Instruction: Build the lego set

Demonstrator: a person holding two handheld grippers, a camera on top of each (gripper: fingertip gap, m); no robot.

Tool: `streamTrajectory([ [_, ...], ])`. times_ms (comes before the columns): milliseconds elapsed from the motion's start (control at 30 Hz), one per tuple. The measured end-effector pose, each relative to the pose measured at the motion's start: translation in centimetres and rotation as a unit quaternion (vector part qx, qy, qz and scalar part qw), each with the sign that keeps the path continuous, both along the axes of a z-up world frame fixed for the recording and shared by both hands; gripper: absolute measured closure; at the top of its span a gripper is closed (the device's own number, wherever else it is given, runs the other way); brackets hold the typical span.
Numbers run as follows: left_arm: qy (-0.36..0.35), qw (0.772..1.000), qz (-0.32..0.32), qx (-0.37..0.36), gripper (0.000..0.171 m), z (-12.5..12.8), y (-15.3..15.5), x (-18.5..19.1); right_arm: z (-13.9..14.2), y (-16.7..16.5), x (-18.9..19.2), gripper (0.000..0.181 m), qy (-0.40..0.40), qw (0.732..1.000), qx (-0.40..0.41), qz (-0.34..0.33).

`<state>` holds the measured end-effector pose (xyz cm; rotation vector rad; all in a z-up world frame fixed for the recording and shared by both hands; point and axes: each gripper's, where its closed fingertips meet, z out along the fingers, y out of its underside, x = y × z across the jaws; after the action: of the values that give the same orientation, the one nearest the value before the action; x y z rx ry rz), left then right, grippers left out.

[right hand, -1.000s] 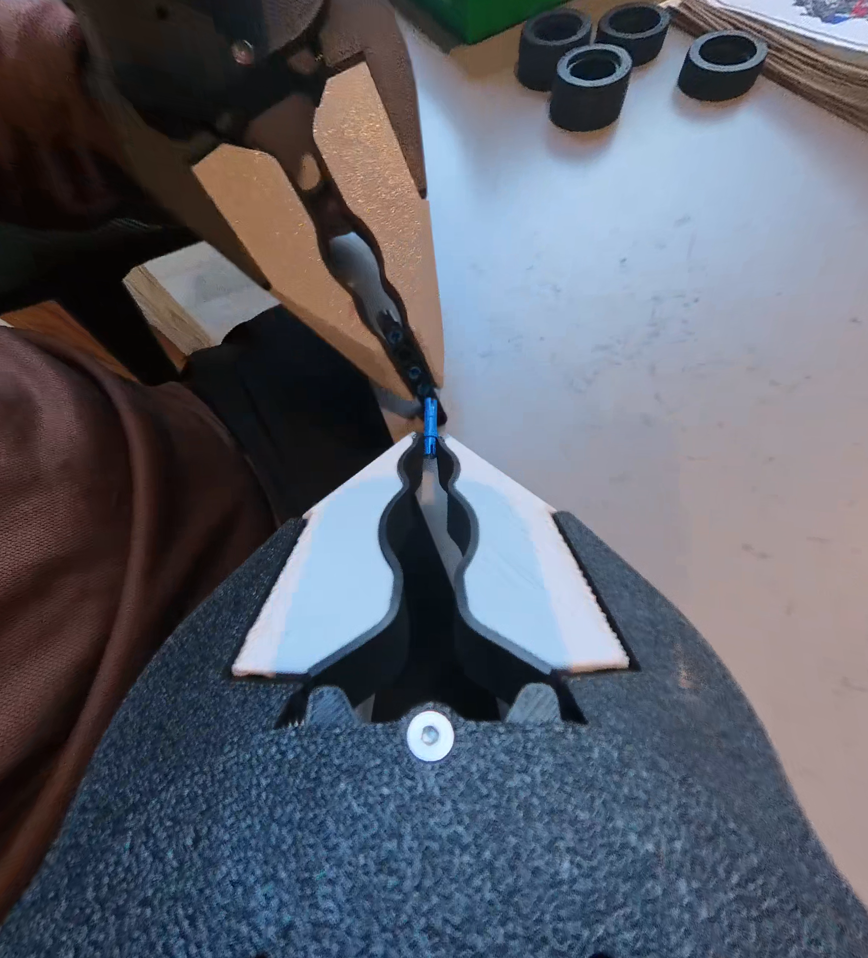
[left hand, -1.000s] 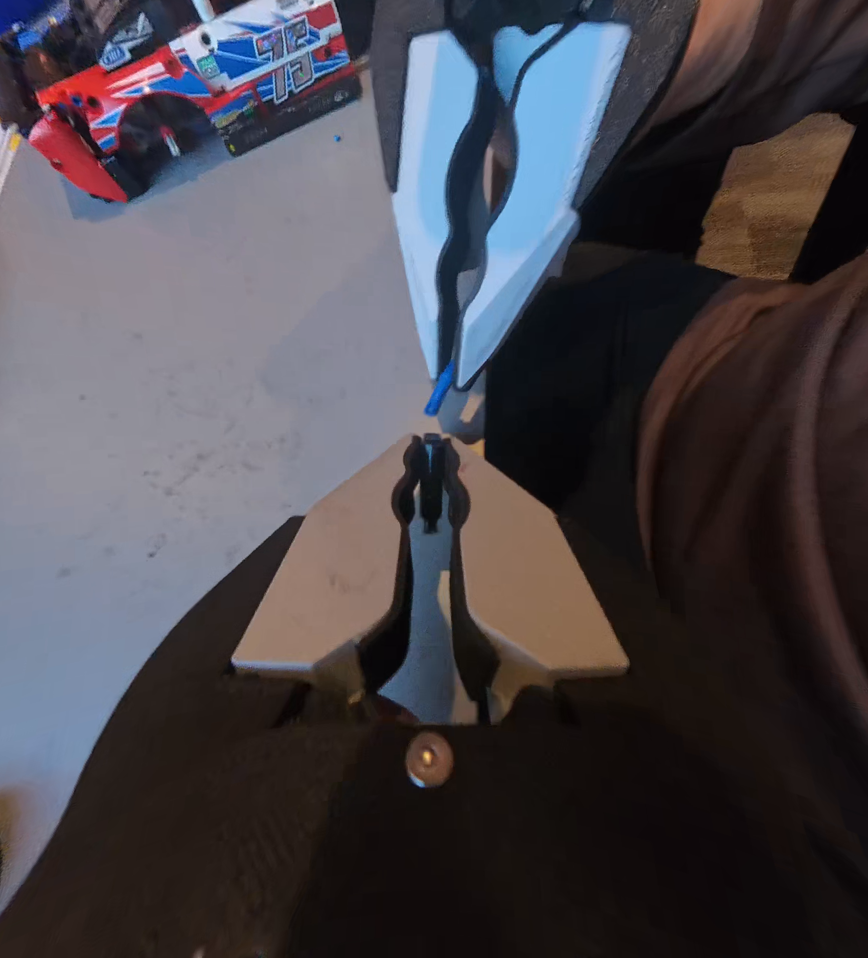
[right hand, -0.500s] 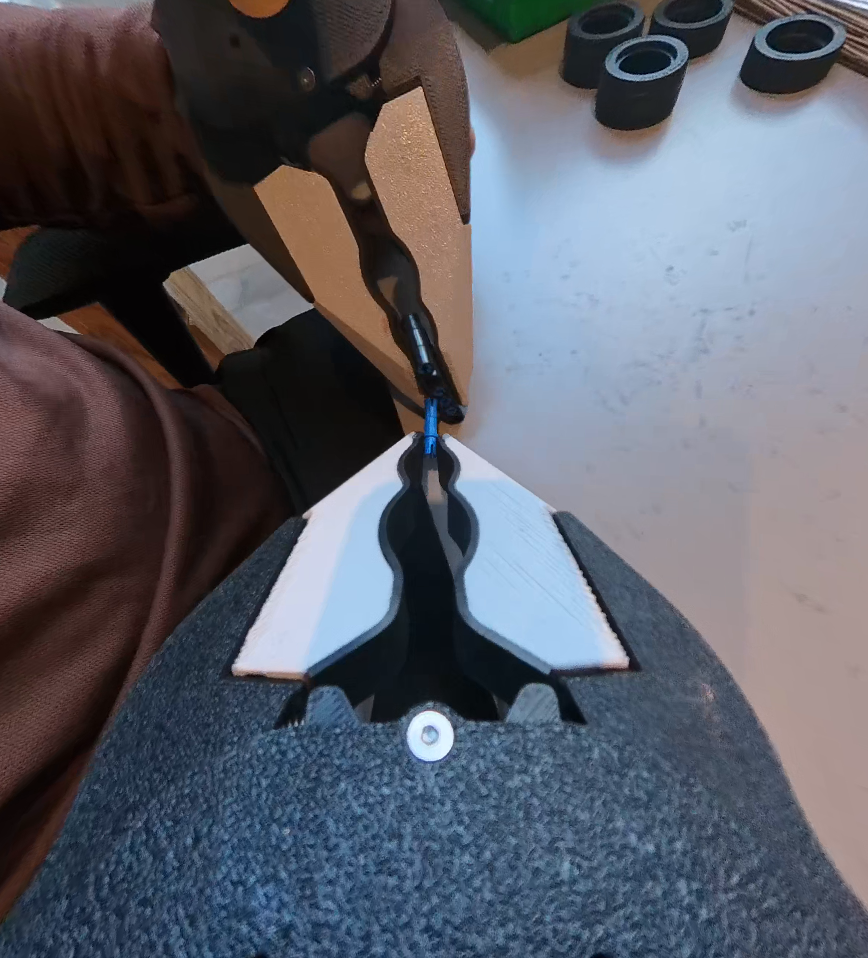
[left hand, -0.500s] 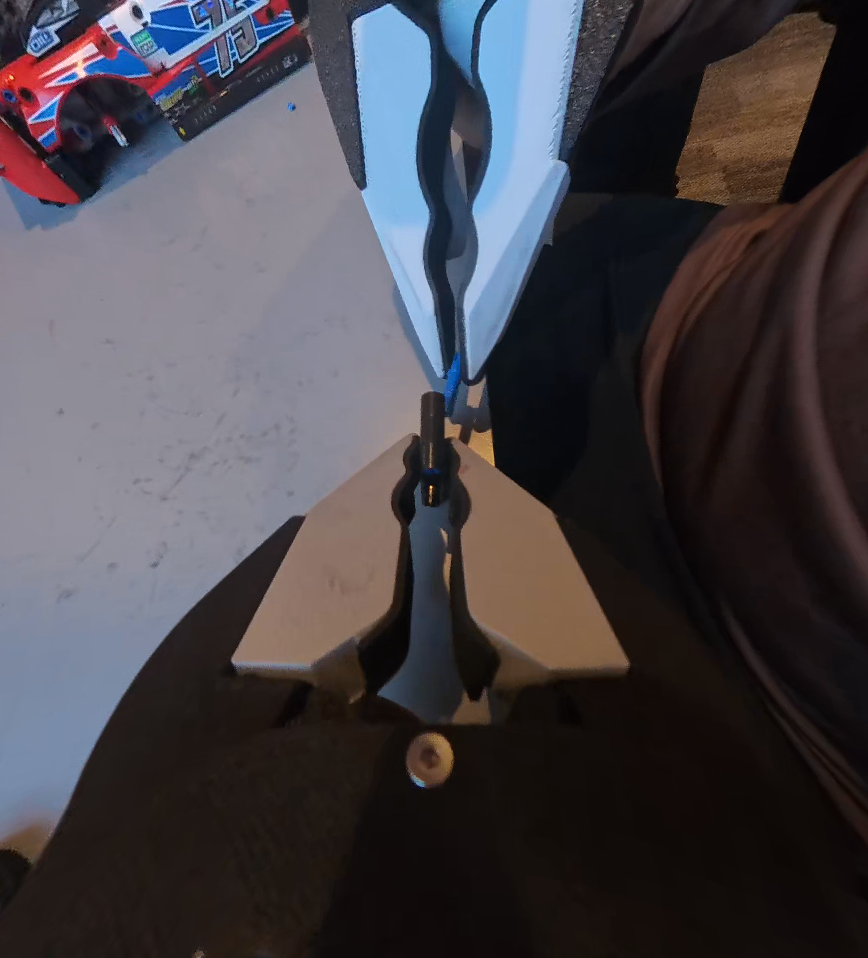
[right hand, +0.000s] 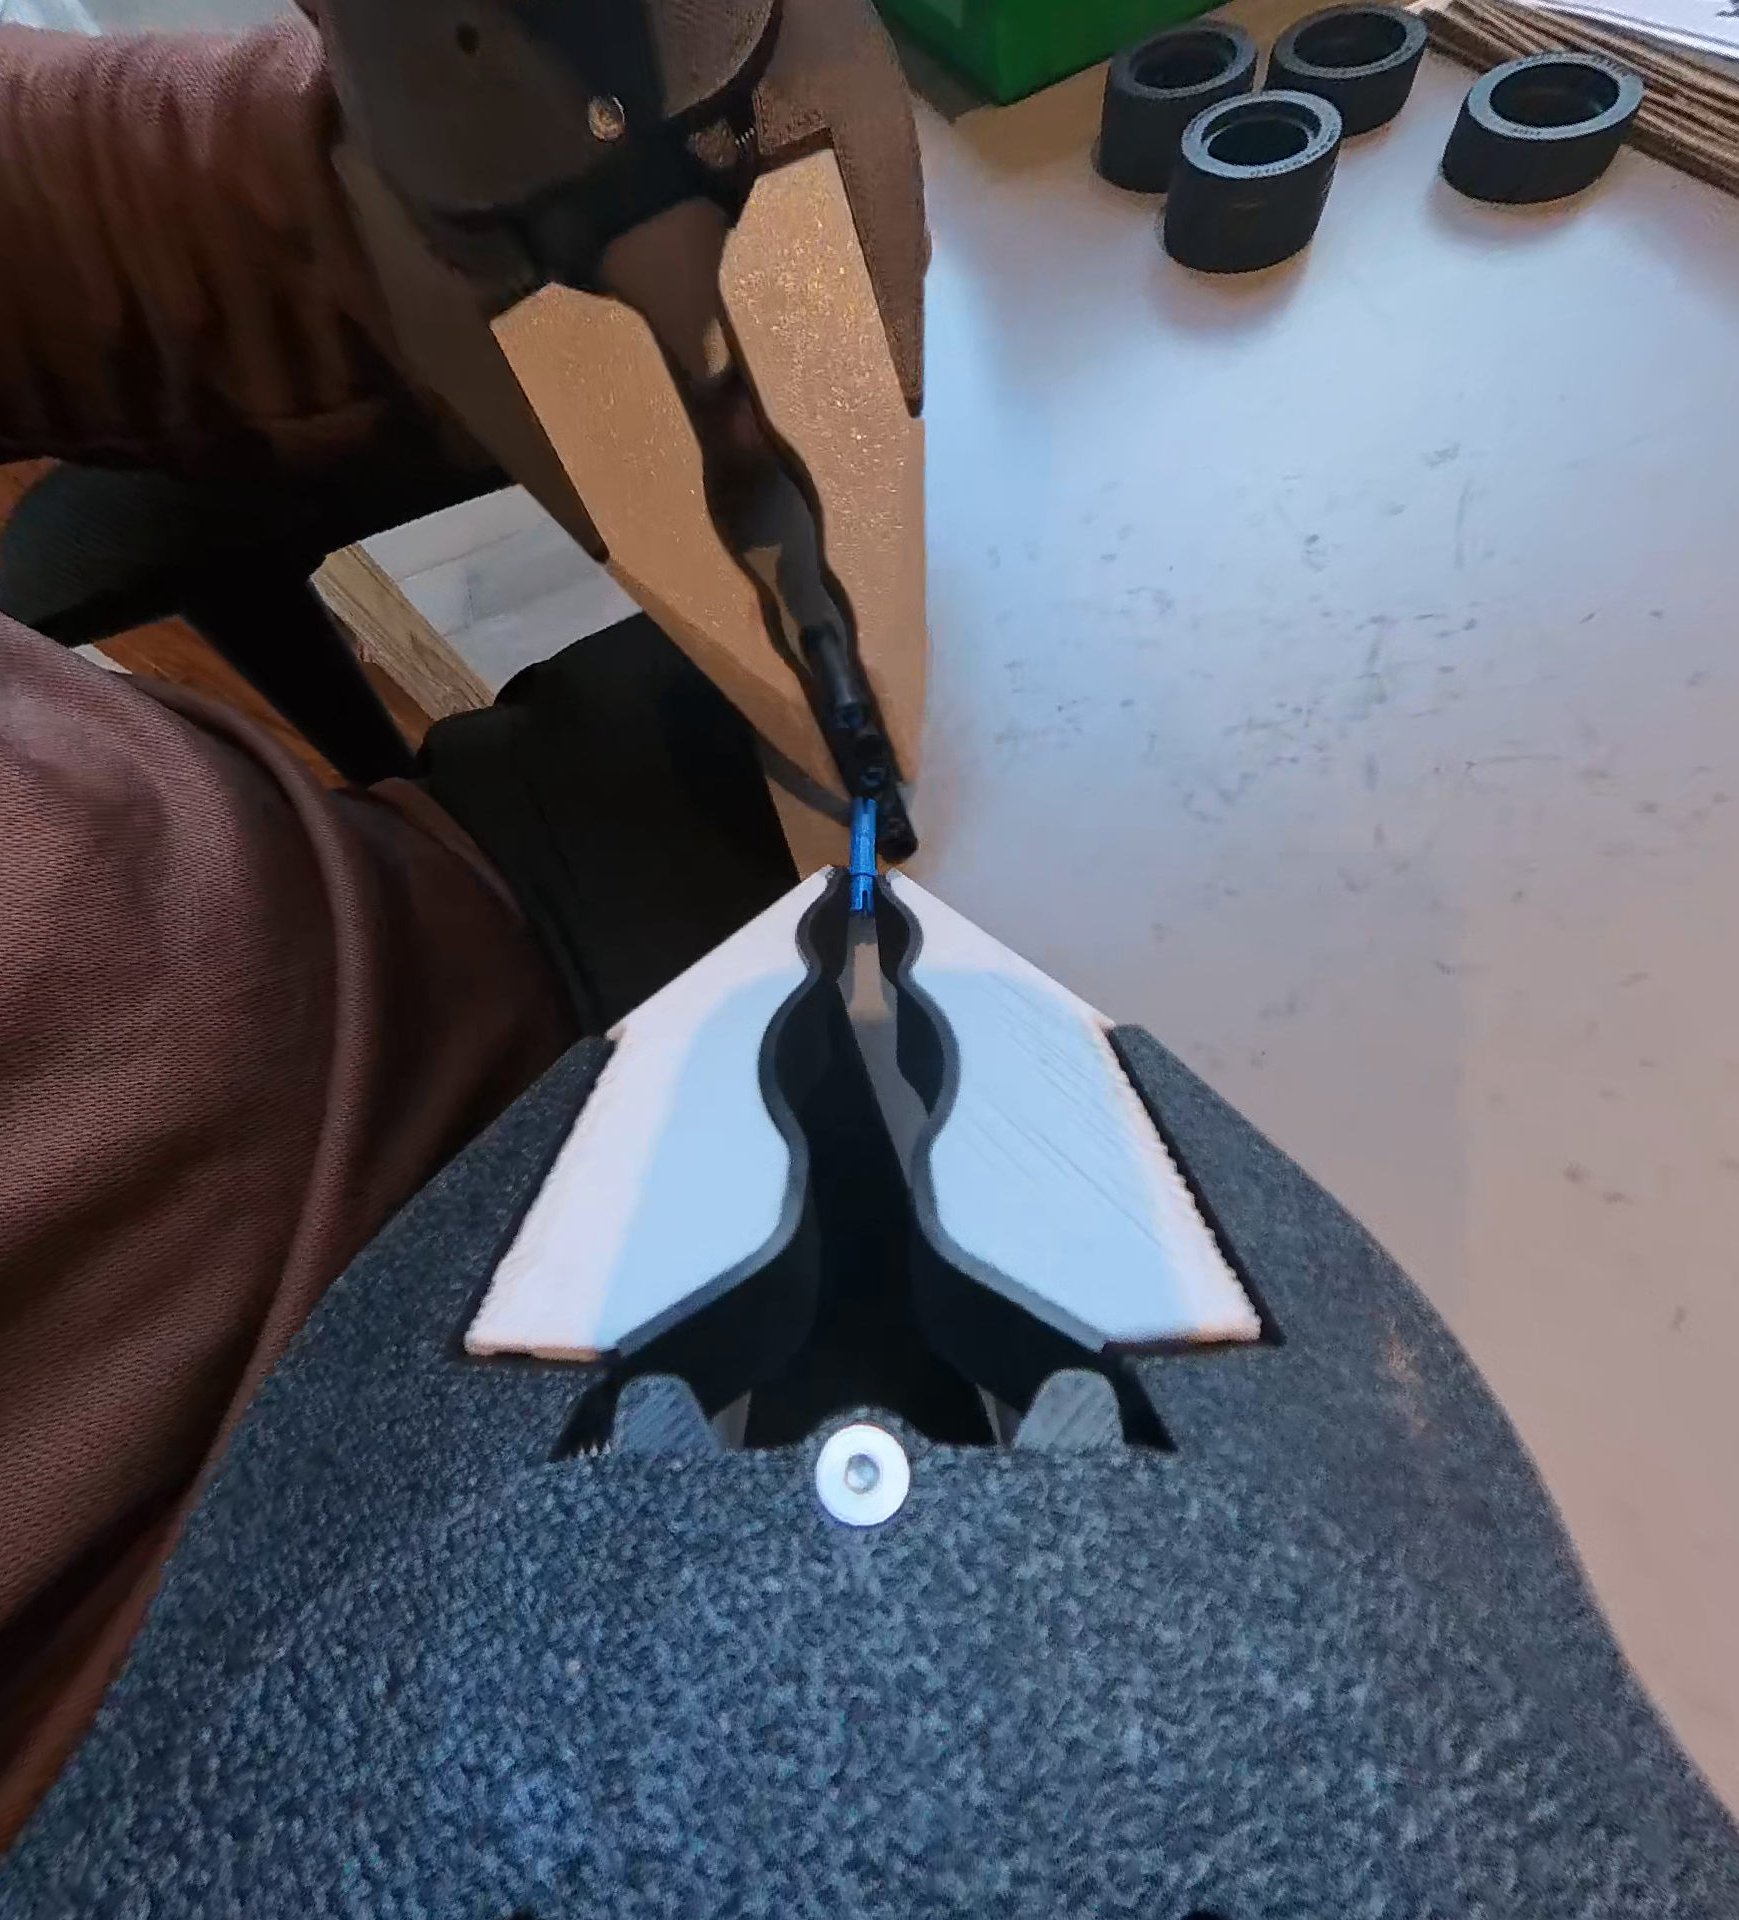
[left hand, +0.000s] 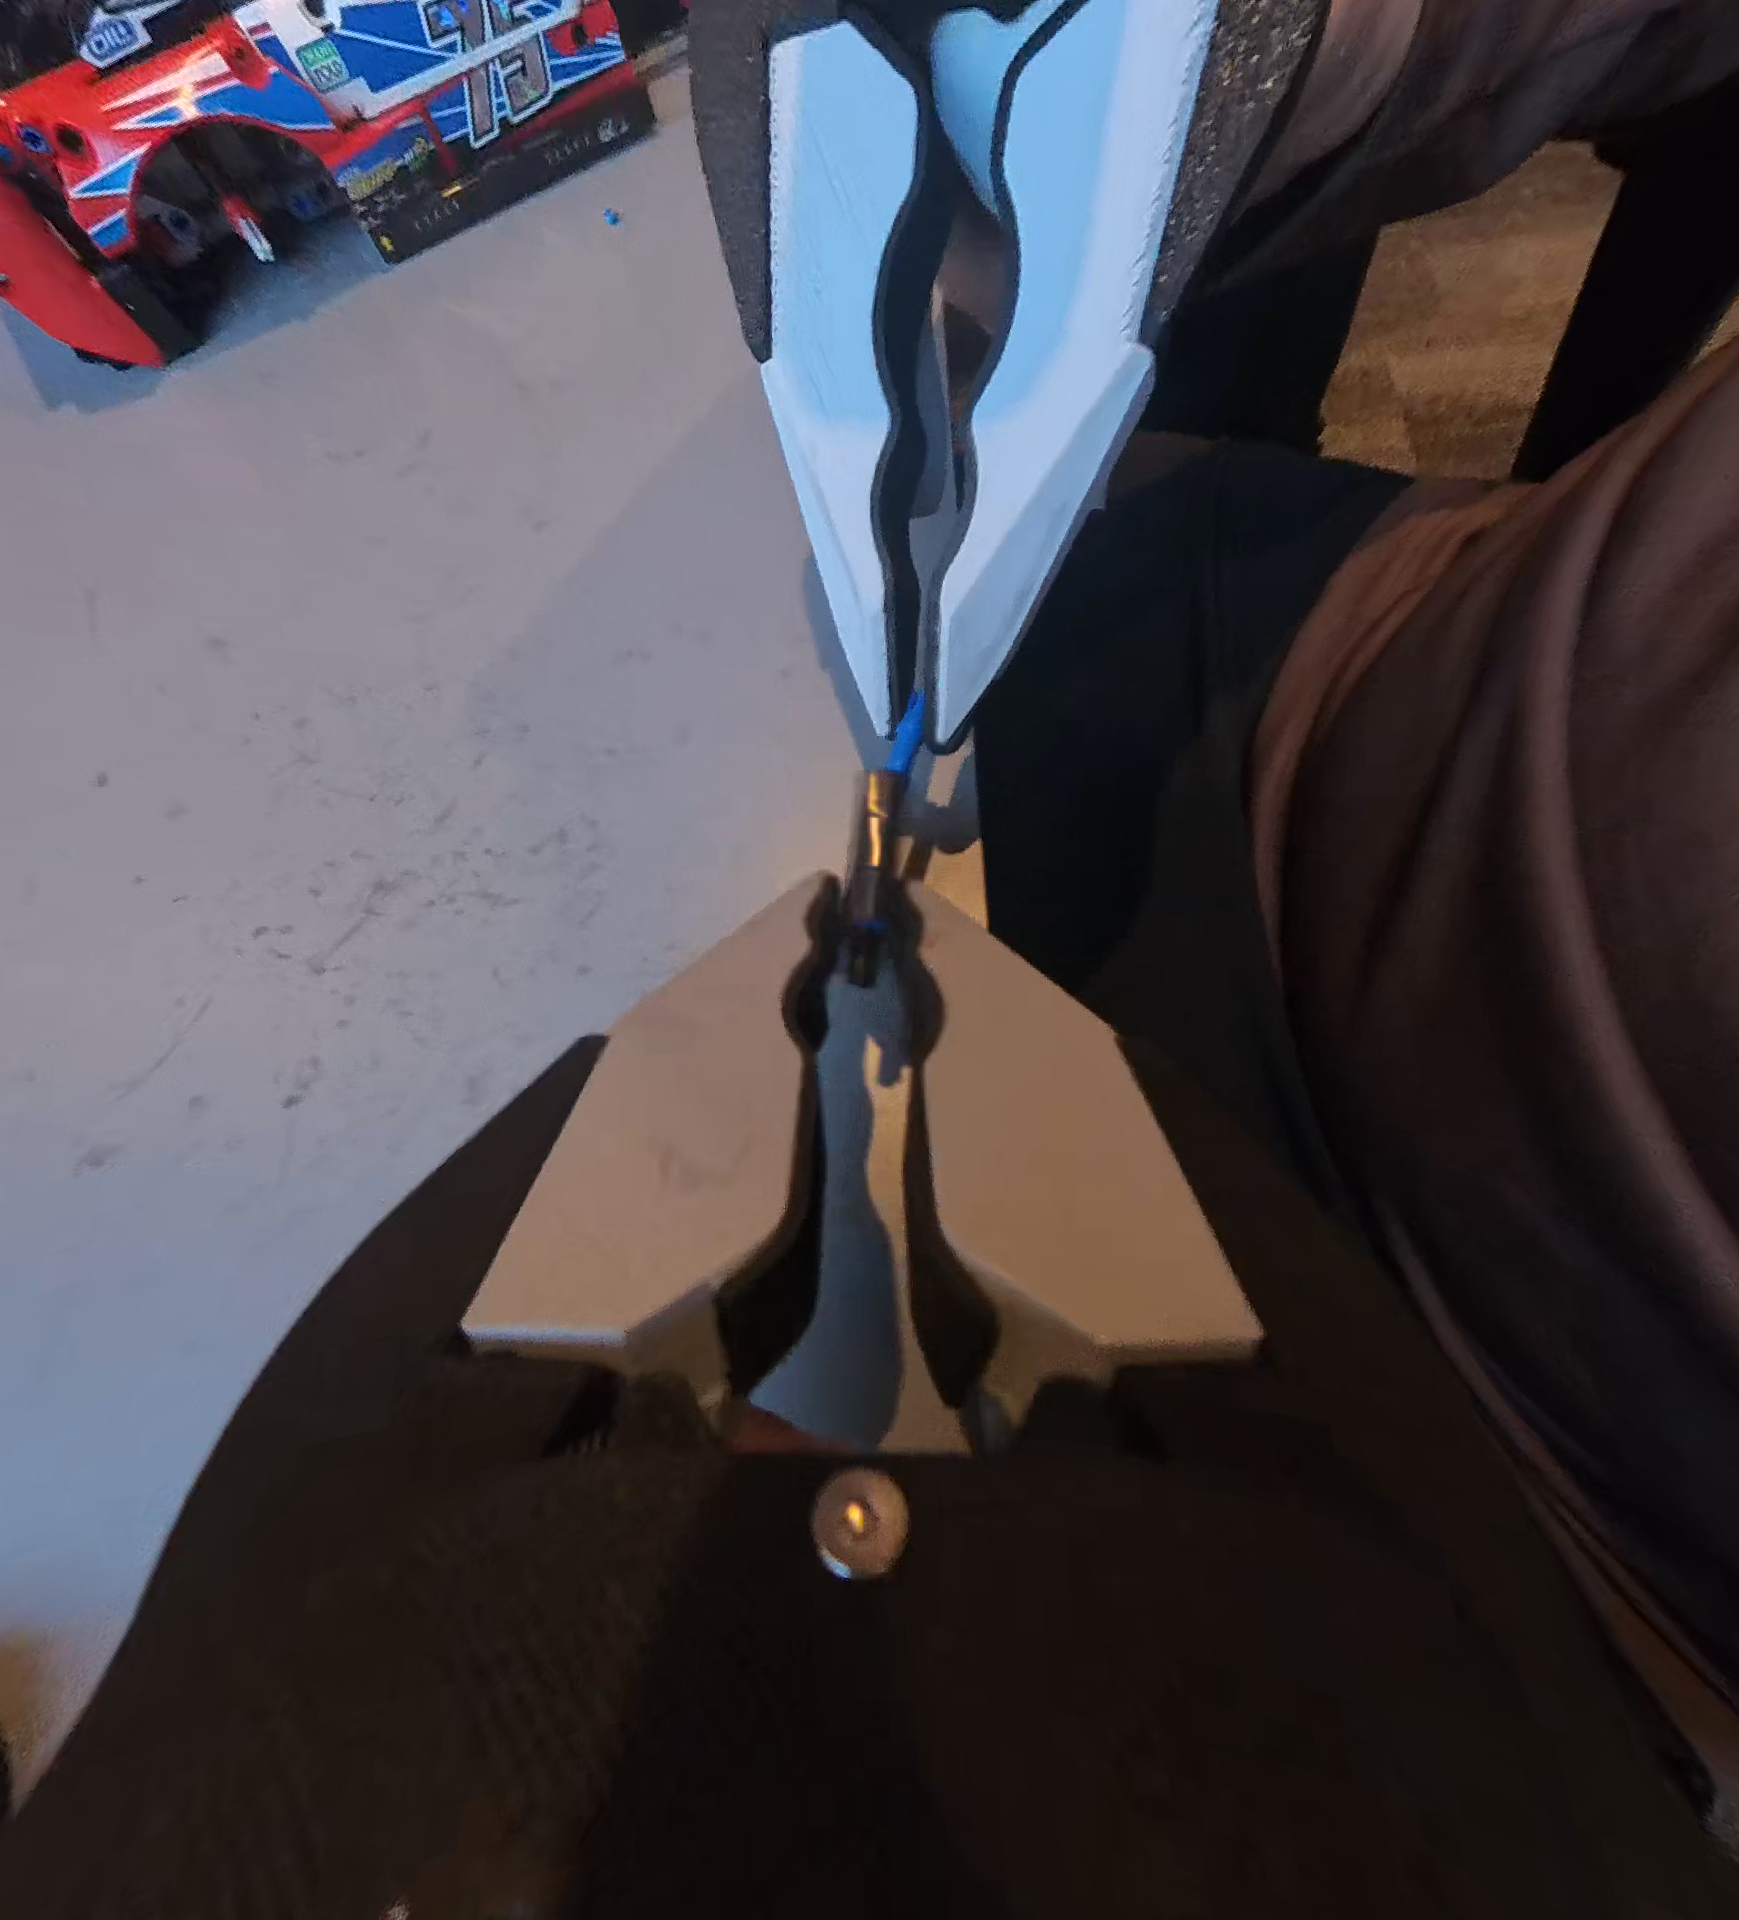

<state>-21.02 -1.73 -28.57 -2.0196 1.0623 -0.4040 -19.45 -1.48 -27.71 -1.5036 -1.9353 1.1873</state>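
My left gripper (left hand: 867,914) is shut on a slim black lego beam (left hand: 871,831) that sticks out past its tips. My right gripper (right hand: 860,883) is shut on a small blue pin (right hand: 861,854). The two grippers face each other tip to tip above the table's near edge. The blue pin (left hand: 904,743) meets the far end of the black beam (right hand: 860,727). In the left wrist view the right gripper (left hand: 912,717) comes down from the top. In the right wrist view the left gripper (right hand: 880,821) comes in from the upper left.
A red, white and blue lego car body (left hand: 221,156) stands at the far left of the white table (left hand: 325,727). Several black tyres (right hand: 1249,177) lie far right, beside a green box (right hand: 1031,42) and a booklet (right hand: 1675,62). A person's brown sleeve (right hand: 117,1039) is close by. Less than 4 cm separates the two grippers' tips.
The black beam has turned from end-on to pointing out past my left gripper's tips. The two grippers have closed in, and the blue pin now touches the beam's end.
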Motion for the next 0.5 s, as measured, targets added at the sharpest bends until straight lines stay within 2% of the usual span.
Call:
streamTrajectory([
  [167,-0.006,1.000,-0.009,-0.002,0.167,0.15,-0.14,0.39,0.18,-0.05,-0.03,0.177,0.003,1.000,-0.001,0.001],
  [267,-0.021,1.000,-0.007,-0.006,0.162,0.46,0.12,0.57,0.32,0.09,0.04,0.177,0.004,1.000,0.002,-0.001],
  [333,-0.026,1.000,-0.011,-0.001,0.167,0.70,0.18,0.70,0.16,0.15,0.08,0.177,0.001,1.000,0.002,-0.002],
  [500,-0.023,1.000,-0.018,0.001,0.167,0.63,0.04,0.83,0.01,0.18,0.07,0.177,-0.002,1.000,0.006,-0.002],
])
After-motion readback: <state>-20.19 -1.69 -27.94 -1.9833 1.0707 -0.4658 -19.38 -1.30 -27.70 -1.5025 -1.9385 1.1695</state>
